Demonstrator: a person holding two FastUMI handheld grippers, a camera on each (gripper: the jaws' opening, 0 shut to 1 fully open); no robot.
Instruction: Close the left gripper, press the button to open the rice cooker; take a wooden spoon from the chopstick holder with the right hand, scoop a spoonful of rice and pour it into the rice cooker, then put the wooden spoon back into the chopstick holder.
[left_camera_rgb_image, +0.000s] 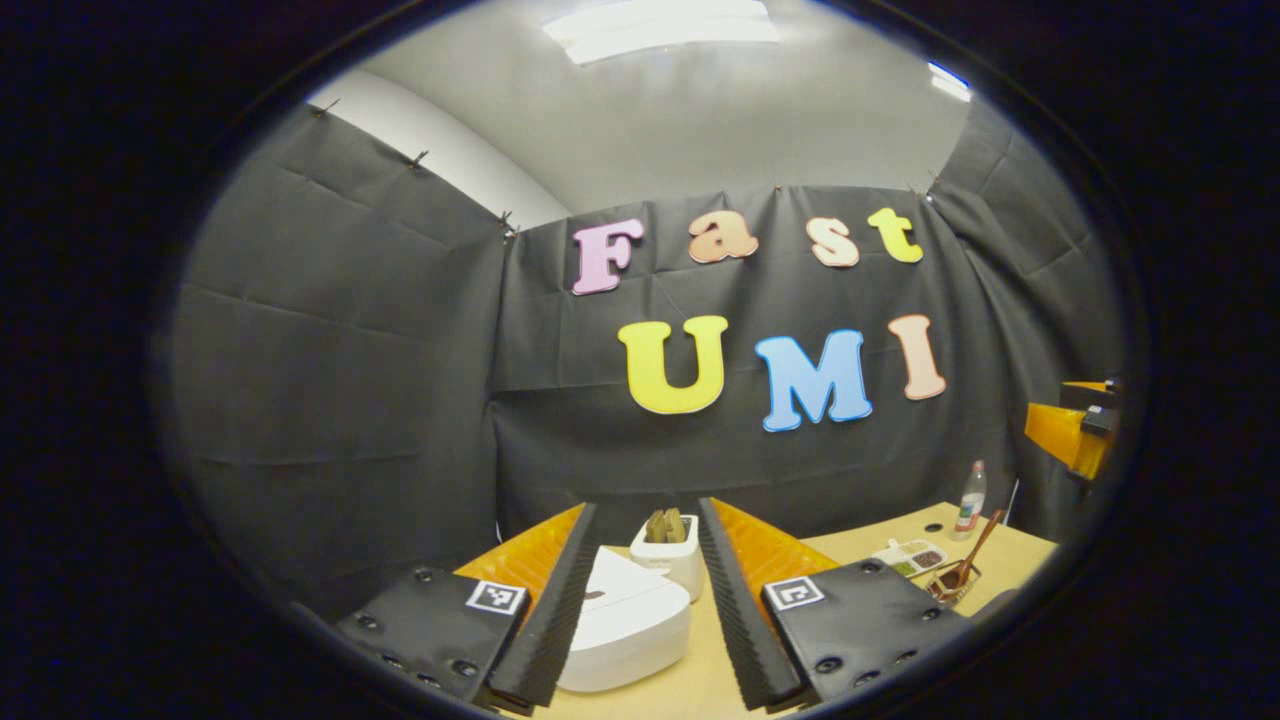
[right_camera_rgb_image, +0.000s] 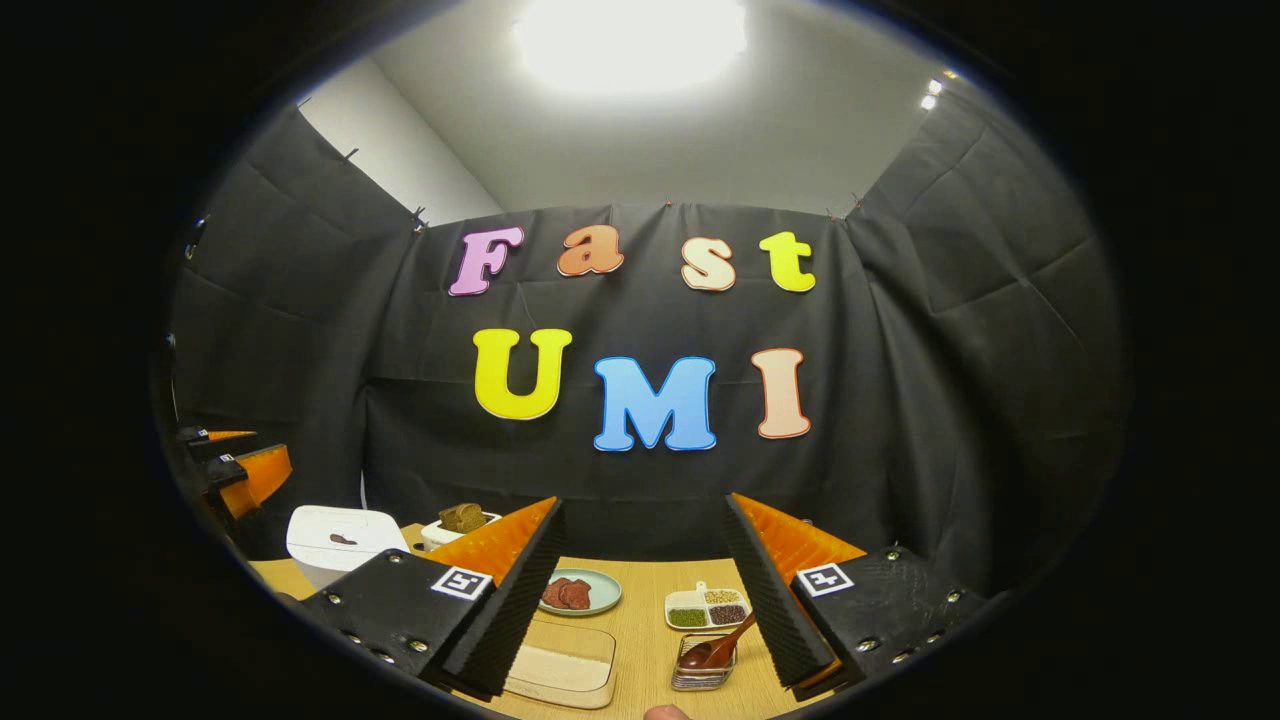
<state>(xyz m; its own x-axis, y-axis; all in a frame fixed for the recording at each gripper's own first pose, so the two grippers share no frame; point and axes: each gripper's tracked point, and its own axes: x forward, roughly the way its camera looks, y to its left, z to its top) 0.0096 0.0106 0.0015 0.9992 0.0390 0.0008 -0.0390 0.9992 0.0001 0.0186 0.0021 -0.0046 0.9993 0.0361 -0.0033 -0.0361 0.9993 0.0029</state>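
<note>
Pale wood-grain tabletop (right_camera_rgb_image: 640, 640) carries everything in the booth. Left gripper (left_camera_rgb_image: 648, 610): its two ridged, wedge-shaped fingers stand apart, holding nothing, raised over the table. Between them in the left gripper view sits the glossy white rounded-box rice cooker (left_camera_rgb_image: 625, 625), lid down, a small dark mark on its top. Just behind it stands a small white square ceramic pot (left_camera_rgb_image: 670, 560) with brownish lumpy contents sticking up.

Right gripper (right_camera_rgb_image: 645, 600): serrated fingers spread wide, nothing between them, hovering above the table. In the right gripper view, a small clear square-sided chopstick holder with a metallic sheen (right_camera_rgb_image: 705, 665) stands near the right finger; the brown wooden spoon (right_camera_rgb_image: 722, 642) leans in it, bowl down, handle tilted up to the right. Behind it lies a white four-compartment dish (right_camera_rgb_image: 708, 608) with green, tan and dark grains. To the left, a round pale-green plate (right_camera_rgb_image: 585, 592) bears flat reddish-brown pieces. Nearer the camera lies a clear shallow rectangular box of pale rice (right_camera_rgb_image: 562, 675), partly hidden by the left finger of this gripper.

The rice cooker appears again at far left in the right gripper view, with the other gripper above and left of it. A clear plastic bottle with a red cap (left_camera_rgb_image: 968, 498) stands at the table's far edge in the left gripper view.
</note>
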